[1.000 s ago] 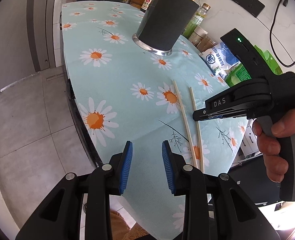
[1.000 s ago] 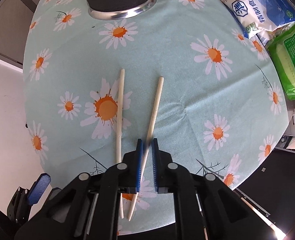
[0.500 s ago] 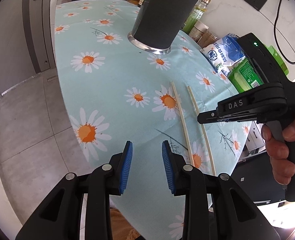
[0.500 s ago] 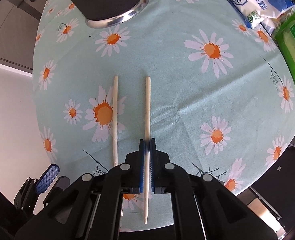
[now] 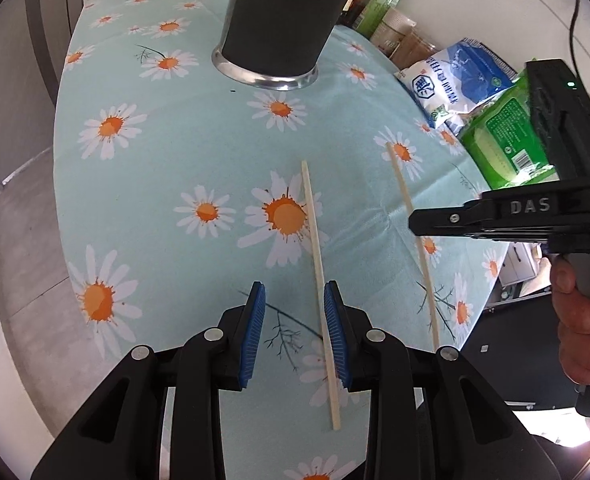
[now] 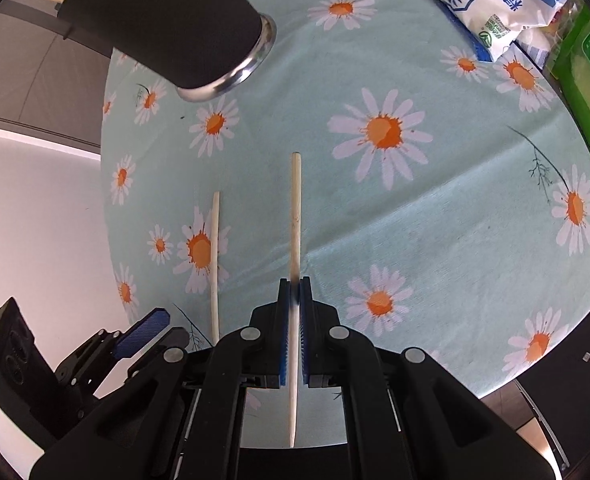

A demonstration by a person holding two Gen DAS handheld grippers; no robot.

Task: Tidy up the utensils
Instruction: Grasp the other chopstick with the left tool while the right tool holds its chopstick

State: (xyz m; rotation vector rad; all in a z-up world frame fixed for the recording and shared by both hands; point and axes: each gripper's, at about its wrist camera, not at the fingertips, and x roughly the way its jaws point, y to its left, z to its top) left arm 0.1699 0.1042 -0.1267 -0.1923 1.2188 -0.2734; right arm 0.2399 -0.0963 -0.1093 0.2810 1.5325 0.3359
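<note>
Right hand-held gripper (image 6: 294, 320) is clamping one chopstick (image 6: 295, 216); left hand-held gripper (image 5: 295, 336) is hanging open around the second chopstick (image 5: 315, 248), probably needing to close next.

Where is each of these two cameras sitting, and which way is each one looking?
Left wrist: rides the left gripper, looking down at the daisy tablecloth; its open jaws straddle the loose chopstick; a hand on the right gripper shows.
Right wrist: rides the right gripper, looking down; its jaws clamp the held chopstick; the left gripper shows lower left.
Shared: both chopsticks, the dark holder and the blue-white bag.
</note>
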